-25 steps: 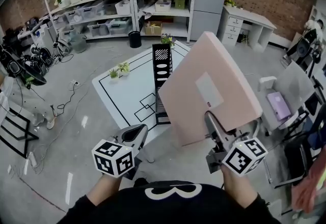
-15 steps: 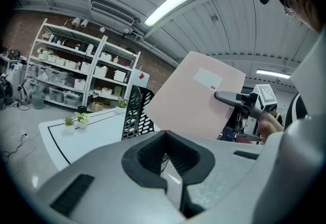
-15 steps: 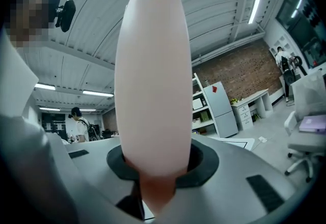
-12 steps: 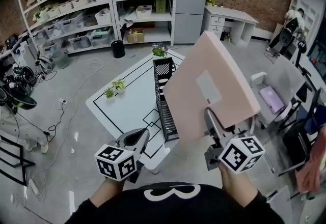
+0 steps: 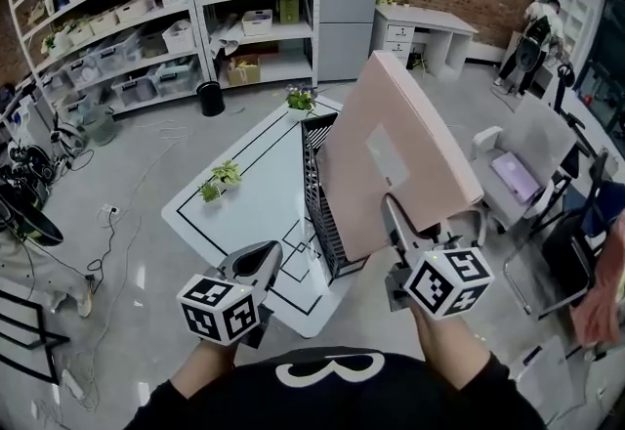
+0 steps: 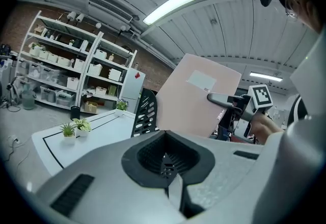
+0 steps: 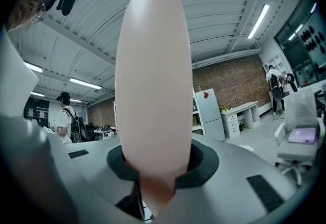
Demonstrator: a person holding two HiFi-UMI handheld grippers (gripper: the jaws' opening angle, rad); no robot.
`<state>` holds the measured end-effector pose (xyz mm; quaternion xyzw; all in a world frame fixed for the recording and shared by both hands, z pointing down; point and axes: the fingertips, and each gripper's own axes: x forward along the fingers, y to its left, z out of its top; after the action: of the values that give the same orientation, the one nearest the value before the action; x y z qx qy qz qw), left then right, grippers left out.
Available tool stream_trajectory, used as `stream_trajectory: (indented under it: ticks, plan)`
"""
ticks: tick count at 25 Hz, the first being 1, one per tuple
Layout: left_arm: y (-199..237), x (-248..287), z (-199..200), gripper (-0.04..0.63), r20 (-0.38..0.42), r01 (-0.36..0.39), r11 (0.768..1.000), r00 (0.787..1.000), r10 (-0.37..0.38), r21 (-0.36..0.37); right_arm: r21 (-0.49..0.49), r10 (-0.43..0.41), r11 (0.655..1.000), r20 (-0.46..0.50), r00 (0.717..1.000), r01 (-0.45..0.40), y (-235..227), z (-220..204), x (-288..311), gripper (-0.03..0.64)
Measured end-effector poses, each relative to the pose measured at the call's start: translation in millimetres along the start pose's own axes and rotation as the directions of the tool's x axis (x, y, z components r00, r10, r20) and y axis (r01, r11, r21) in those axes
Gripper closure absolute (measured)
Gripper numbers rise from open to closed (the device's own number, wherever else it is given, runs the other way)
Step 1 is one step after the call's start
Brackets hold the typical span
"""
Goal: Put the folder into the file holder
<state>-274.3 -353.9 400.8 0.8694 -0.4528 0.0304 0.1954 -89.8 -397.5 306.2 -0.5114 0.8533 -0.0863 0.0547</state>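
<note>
Left gripper [image 5: 258,260]: jaws together, nothing between them, held low, well apart from folder.
White table [image 5: 249,208] ahead of it; small potted plants [image 5: 223,178] farther ahead-left.
Black file holder [image 5: 314,186] upright on table, ahead-right of left gripper, ahead-left of right gripper.
Pink folder [image 5: 395,150] tilted, in air over holder's right side, hiding part of it.
Right gripper [image 5: 395,219]: jaws clamped on folder's lower edge; folder rises straight ahead from them.

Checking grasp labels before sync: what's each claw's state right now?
Left claw: closed, holding nothing.
Right claw: closed on the pink folder.
</note>
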Motion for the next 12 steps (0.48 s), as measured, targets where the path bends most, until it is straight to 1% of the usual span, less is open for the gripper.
stream_trajectory:
  ticks: [4,12]
  plan:
    - [18,0,-1,0.589,-0.006,0.012,1.0,1.0,-0.012,0.0,-0.054,-0.035,0.998,-0.008,0.999,0.035,4,-16,13,0.483]
    - [36,3,-5,0.589,-0.03,0.032,0.999,0.999,-0.032,-0.004,-0.088,-0.049,0.995,-0.039,0.998,0.045,9,-38,26,0.483]
